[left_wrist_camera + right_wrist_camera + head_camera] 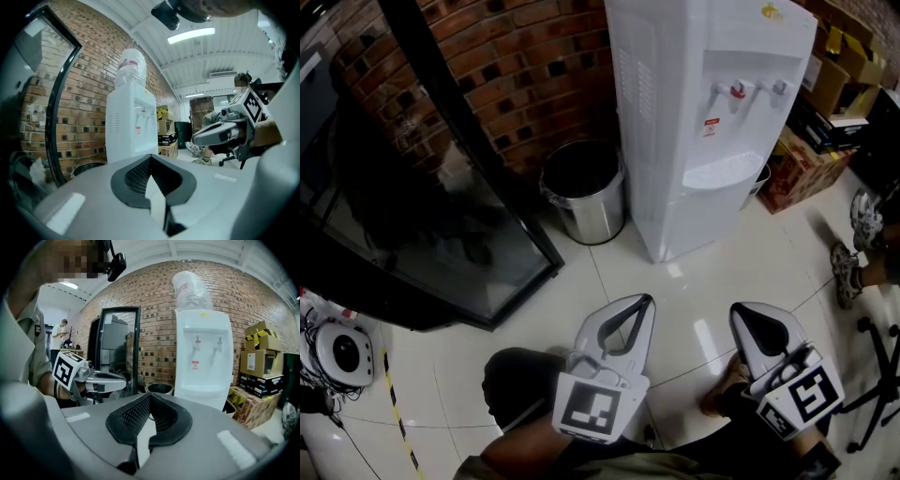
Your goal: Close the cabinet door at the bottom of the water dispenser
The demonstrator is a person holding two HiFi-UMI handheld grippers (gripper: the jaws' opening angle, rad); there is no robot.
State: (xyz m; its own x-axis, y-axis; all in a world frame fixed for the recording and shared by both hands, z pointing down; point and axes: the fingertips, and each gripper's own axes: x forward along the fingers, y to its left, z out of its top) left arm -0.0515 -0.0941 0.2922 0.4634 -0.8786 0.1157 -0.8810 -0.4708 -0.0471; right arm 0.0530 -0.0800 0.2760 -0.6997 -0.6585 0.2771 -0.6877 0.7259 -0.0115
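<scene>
Setting: brick wall [516, 66] behind, glossy white tiled floor [534, 309] underfoot.
Water dispenser [694, 112]: white, upright by the wall, water bottle [190, 289] on top, standing between a steel bin [586, 192] and stacked cardboard boxes [834, 75].
Cabinet door [708, 220]: at the dispenser's foot, below the drip tray; looks flush with the front.
Left gripper [647, 300]: held low, well apart from the dispenser; fingers [136, 176] meet at the tips with nothing between them.
Right gripper [739, 307]: beside the left, pointing toward the dispenser; fingers [131, 418] likewise closed on nothing.
Far left: black-framed glass door [412, 216].
</scene>
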